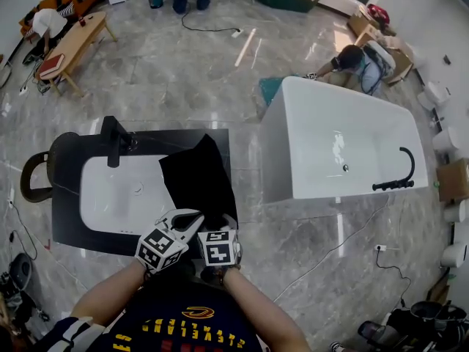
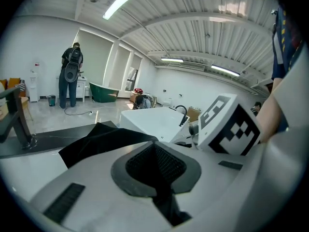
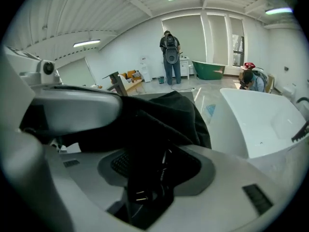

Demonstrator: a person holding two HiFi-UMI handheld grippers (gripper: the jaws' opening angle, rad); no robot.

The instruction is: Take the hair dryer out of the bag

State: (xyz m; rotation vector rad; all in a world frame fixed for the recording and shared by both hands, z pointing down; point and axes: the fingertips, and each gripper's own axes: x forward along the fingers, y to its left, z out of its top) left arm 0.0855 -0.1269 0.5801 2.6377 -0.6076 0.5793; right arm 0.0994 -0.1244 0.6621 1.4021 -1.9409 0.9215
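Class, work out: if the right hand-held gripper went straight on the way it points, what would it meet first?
Most likely the black bag, bunched directly ahead of the right hand-held gripper; depth is hard to judge.

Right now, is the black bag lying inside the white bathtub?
No, the black bag lies on the black vanity, partly over its sink, apart from the bathtub.

Ahead of the left gripper (image 1: 192, 221) jaws and lying between the right gripper (image 1: 222, 224) jaws, the bag (image 1: 198, 178) is matt black cloth, softly creased. Both gripper shells are smooth white plastic with dark, finely ribbed pads (image 2: 159, 166). Beyond the jaws are a glossy white basin (image 1: 110, 196), a matt black tap (image 1: 113, 141) and a polished grey stone floor (image 1: 183, 72).
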